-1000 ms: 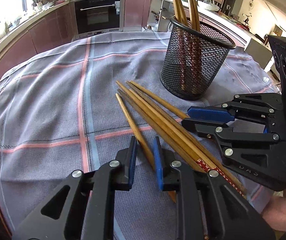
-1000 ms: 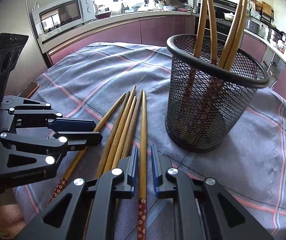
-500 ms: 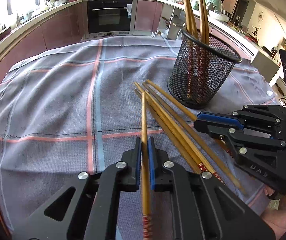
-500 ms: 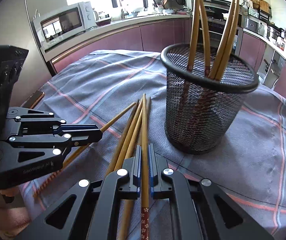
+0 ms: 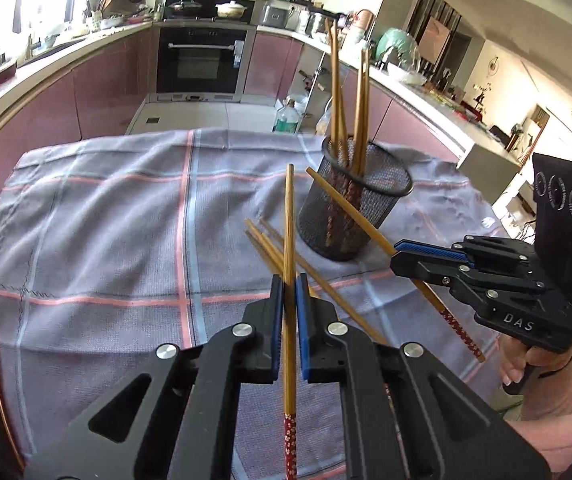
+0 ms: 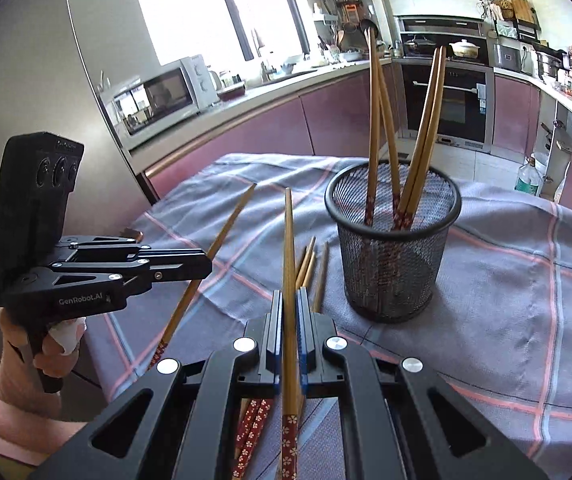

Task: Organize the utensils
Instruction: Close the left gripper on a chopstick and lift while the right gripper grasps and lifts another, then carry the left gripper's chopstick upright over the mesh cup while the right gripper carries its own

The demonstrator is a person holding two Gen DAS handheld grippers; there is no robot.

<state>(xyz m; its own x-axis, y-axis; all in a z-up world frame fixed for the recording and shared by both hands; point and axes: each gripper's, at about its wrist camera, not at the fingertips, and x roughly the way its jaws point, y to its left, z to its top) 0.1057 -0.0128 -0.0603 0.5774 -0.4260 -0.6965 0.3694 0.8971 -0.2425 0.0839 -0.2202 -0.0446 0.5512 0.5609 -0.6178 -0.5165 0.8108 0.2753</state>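
Note:
My left gripper [image 5: 290,280] is shut on a wooden chopstick [image 5: 289,220] and holds it above the cloth, tip pointing away. My right gripper [image 6: 289,294] is shut on another chopstick [image 6: 288,240], also lifted. Each gripper shows in the other's view: the right gripper [image 5: 400,252] with its chopstick [image 5: 350,208], the left gripper [image 6: 205,264] with its chopstick [image 6: 225,232]. A black mesh cup [image 5: 356,216] [image 6: 394,256] stands upright with several chopsticks in it. Three loose chopsticks [image 5: 269,248] [image 6: 310,260] lie on the cloth beside the cup.
The table is covered by a grey checked cloth [image 5: 125,240] [image 6: 526,280]. Kitchen counters, an oven [image 5: 201,60] and a microwave [image 6: 157,96] stand behind the table. A person's hands hold both grippers at the near table edge.
Both grippers closed on one chopstick each and lifted them off the cloth. The views have risen and pulled back from the table.

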